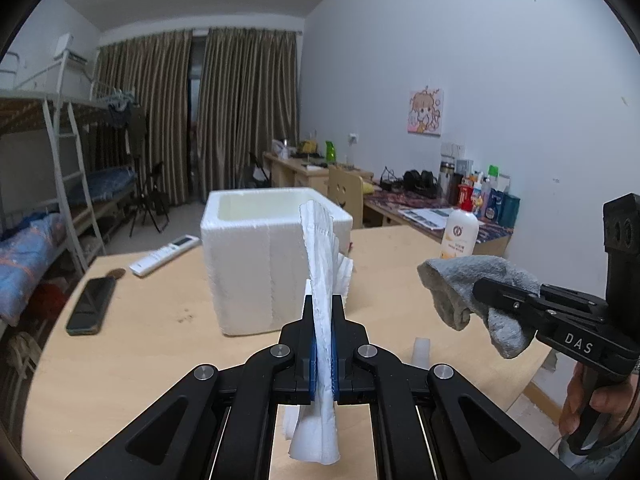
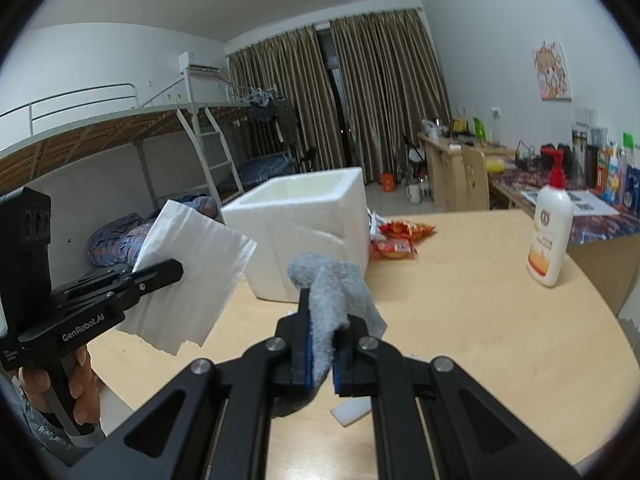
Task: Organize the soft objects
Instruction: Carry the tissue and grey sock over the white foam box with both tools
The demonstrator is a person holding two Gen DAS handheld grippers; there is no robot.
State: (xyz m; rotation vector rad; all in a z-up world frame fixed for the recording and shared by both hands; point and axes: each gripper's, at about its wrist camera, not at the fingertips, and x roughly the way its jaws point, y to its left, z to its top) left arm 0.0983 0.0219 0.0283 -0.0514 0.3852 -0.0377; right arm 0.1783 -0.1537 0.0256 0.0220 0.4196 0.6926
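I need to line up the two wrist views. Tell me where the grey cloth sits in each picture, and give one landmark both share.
Left wrist view: the grey cloth is at the right, clamped in the right gripper, above the table edge.
Right wrist view: the grey cloth is at centre bottom, pinched between that gripper's own fingers, in front of the box.
Shared landmark: the white foam box on the wooden table.

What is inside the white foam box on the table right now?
Only the pale inner walls near the rim of the foam box show; nothing pokes above it. Its near walls hide the bottom, so contents cannot be ruled out.
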